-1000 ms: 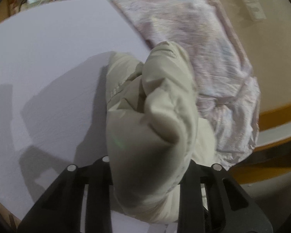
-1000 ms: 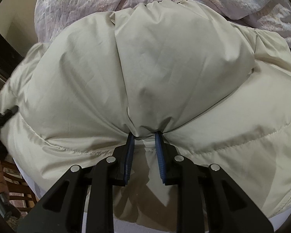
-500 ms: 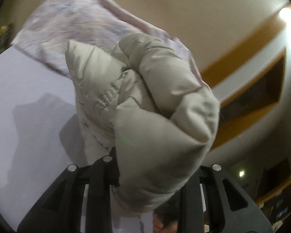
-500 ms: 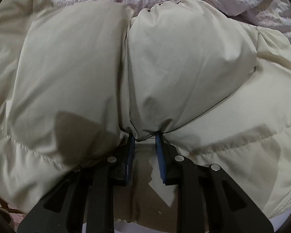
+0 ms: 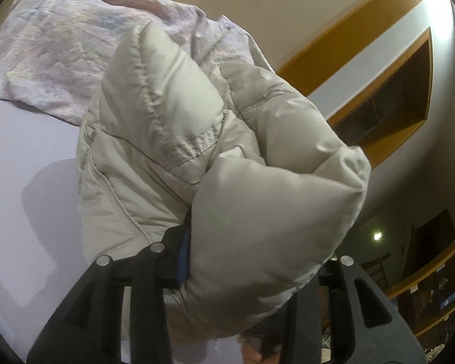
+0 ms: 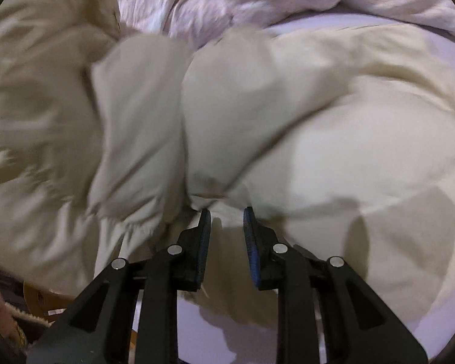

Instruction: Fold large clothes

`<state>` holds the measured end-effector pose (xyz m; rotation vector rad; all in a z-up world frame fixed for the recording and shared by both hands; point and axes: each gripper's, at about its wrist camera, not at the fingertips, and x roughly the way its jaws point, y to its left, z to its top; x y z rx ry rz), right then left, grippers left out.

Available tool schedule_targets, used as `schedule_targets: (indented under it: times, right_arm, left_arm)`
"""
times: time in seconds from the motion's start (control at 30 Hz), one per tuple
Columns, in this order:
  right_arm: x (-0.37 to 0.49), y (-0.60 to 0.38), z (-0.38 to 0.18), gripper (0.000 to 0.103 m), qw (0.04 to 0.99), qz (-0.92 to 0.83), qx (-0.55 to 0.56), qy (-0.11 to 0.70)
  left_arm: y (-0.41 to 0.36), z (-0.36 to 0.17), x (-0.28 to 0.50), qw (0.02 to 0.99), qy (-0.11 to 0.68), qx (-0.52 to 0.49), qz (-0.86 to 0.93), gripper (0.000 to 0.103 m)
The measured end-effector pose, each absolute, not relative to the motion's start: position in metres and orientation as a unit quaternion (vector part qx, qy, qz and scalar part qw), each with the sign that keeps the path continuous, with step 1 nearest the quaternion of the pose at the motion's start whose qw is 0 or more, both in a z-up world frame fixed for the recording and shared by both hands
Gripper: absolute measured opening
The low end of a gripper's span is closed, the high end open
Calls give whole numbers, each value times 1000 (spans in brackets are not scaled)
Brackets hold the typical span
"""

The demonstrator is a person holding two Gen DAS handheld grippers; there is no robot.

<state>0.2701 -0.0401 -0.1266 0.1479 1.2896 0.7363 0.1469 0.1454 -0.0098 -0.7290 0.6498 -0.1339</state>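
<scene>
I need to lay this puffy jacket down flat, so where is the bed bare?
Bare white sheet lies left of the beige quilted jacket, below the crumpled pink floral blanket. By the right gripper, only the edge sheet strip shows; elsewhere crowded.
</scene>
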Motion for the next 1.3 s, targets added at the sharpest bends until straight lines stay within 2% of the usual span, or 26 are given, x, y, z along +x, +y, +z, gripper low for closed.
schedule_targets:
  times: [0.2,0.43,1.03,1.07,1.17,1.2,1.3]
  right_arm:
    - [267,-107,-118,24,751,303,101,578]
    - [268,-163,-135,24,753,264,135,588]
    - [253,-199,-152,24,759,232,171,584]
    - [253,-199,-152,24,759,232,172,584]
    - [251,-202,-153,24,758,230,176,584]
    - [251,-202,-154,24,758,230,178,584]
    - [251,-204,-154,24,758,230,183,583]
  left_arm:
    - [111,-12,171,878,327,-341,-83,38]
    - [67,-19,187,872,353,-322,-106,39]
    - [-9,-47,219,842,437,-277,-151,45]
    - [-11,-48,219,840,441,-275,-155,50]
    - [-14,-45,222,824,444,-297,-188,80]
    - [-15,-43,222,824,444,-294,-193,84]
    - [-18,-33,220,834,442,-267,-194,85]
